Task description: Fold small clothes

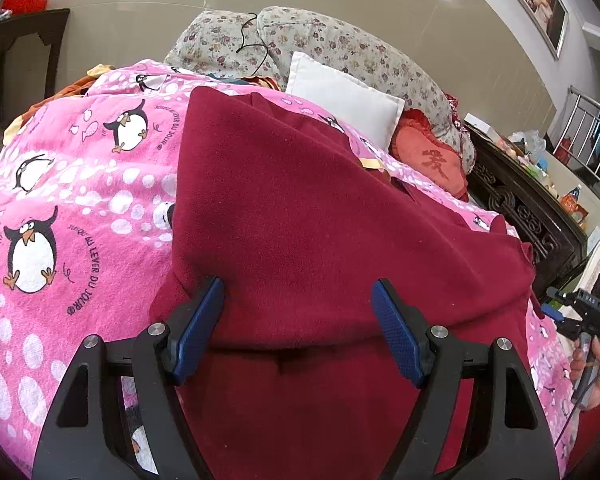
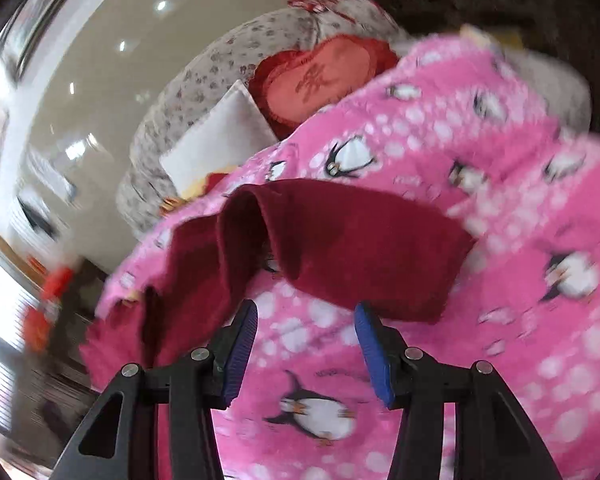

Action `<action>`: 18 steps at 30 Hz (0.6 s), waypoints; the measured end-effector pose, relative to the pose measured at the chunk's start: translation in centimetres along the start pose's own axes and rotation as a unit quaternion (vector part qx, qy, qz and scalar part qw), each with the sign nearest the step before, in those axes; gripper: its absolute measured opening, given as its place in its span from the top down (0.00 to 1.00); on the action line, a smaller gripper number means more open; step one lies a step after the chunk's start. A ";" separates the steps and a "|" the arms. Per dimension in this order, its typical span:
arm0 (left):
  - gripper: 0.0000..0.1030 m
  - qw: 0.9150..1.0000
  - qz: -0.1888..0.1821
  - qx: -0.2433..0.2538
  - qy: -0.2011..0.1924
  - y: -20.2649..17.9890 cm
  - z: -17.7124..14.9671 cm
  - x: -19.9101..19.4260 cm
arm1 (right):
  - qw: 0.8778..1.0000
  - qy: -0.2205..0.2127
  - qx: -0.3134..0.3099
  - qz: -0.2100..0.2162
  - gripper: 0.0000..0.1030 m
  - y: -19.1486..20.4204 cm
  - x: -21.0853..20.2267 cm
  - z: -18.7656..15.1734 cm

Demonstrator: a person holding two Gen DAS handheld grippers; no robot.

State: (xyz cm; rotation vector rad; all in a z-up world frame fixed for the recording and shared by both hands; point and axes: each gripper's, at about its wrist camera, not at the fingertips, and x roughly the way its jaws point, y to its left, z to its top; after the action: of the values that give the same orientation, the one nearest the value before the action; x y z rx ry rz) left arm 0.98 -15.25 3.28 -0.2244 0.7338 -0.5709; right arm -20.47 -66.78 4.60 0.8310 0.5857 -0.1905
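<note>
Only my left view shows the right gripper (image 1: 556, 312), its opening unclear there. Both grippers, left (image 1: 298, 328) included, gape empty in their own views; the red garment (image 1: 320, 208) lies just ahead on the pink blanket (image 1: 80, 184).

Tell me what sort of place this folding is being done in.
Most likely a bedroom in a home: the maroon garment lies on a pink penguin-print blanket spread over what looks like a bed, with floral pillows and a white cushion at its head, and a framed photo on the wall.
</note>
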 end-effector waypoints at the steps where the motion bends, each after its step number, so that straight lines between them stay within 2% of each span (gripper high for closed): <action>1: 0.25 1.000 0.000 0.000 0.000 0.0 0.0 0.0 | 0.999 0.001 0.022 0.027 0.53 -0.2 0.2 -0.1; 3: 0.25 1.000 0.000 0.000 0.000 0.0 0.0 0.0 | 0.991 0.008 0.095 0.094 0.51 -1.1 1.0 -0.3; 4: 0.25 1.000 0.001 0.000 0.001 0.0 -0.1 0.0 | 0.988 0.007 0.120 0.100 0.47 -1.4 1.4 -0.5; 7: 0.25 1.000 0.001 0.001 0.001 0.0 -0.1 0.0 | 0.979 -0.013 0.187 0.081 0.45 -3.2 2.8 -0.7; 8: 0.25 1.000 0.000 0.000 0.000 0.0 -0.1 0.0 | 0.970 -0.020 0.219 0.100 0.35 -4.2 3.2 -0.6; 9: 0.25 1.000 0.000 0.000 0.001 -0.1 -0.1 0.0 | 0.961 -0.023 0.251 0.118 0.34 -4.7 3.1 -0.6; 10: 0.25 1.000 0.000 0.000 0.002 -0.1 -0.1 0.1 | 0.957 -0.019 0.263 0.120 0.31 -4.7 3.1 -0.4; 13: 0.25 1.000 0.001 0.001 0.001 -0.1 -0.1 0.1 | 0.963 -0.008 0.250 0.102 0.33 -3.8 3.0 -0.1; 16: 0.25 1.000 -0.005 -0.003 -0.001 0.0 -0.1 0.2 | 0.962 -0.031 0.253 0.104 0.35 -4.5 1.2 -0.5; 18: 0.25 1.000 -0.005 -0.004 0.000 0.0 -0.1 0.4 | 0.966 -0.060 0.239 0.078 0.35 -5.3 0.0 -0.4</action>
State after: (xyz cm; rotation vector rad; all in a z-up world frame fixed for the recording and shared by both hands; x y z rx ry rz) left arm 1.09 -15.45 2.98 -0.2355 0.7350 -0.5781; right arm -22.65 -70.06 0.96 1.3192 0.3589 -0.2415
